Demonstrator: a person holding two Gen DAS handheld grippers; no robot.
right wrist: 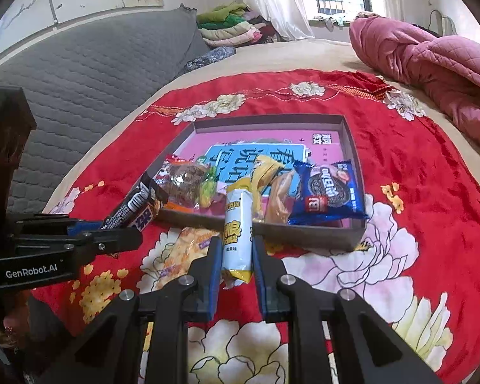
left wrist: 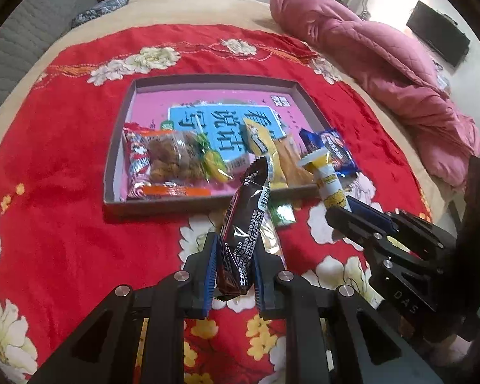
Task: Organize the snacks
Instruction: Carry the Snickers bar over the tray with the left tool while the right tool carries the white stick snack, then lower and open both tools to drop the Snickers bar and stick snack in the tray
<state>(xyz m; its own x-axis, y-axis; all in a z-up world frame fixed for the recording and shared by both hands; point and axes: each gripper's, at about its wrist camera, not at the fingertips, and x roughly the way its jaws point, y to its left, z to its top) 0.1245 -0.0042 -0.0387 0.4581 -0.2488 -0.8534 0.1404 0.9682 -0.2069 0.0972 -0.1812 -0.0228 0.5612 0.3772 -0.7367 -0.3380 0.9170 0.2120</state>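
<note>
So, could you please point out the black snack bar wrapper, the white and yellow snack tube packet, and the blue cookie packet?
Black snack bar wrapper [left wrist: 243, 240]: left wrist view, its printed middle.
White and yellow snack tube packet [right wrist: 236, 236]: right wrist view, its white middle.
Blue cookie packet [right wrist: 328, 193]: right wrist view, its printed front.

A shallow grey cardboard tray with a pink printed floor [left wrist: 120, 134] lies flat on the bed and holds, along its near side, a clear packet of brown fried pieces [left wrist: 172, 160], a yellow wrapped snack [left wrist: 262, 147], a tan wrapped bar [left wrist: 291, 163] and a blue cookie packet [right wrist: 328, 192] lying against the right wall. A black glossy snack bar wrapper with white print [left wrist: 244, 224] stands tilted up off the cloth just before the tray, clamped at its lower end. To its right a white-and-yellow snack tube packet [right wrist: 236, 233] is likewise clamped and lifted, its crimped top leaning over the tray's near rim, with an orange-yellow foil packet [right wrist: 185, 249] flat on the cloth beneath.
</note>
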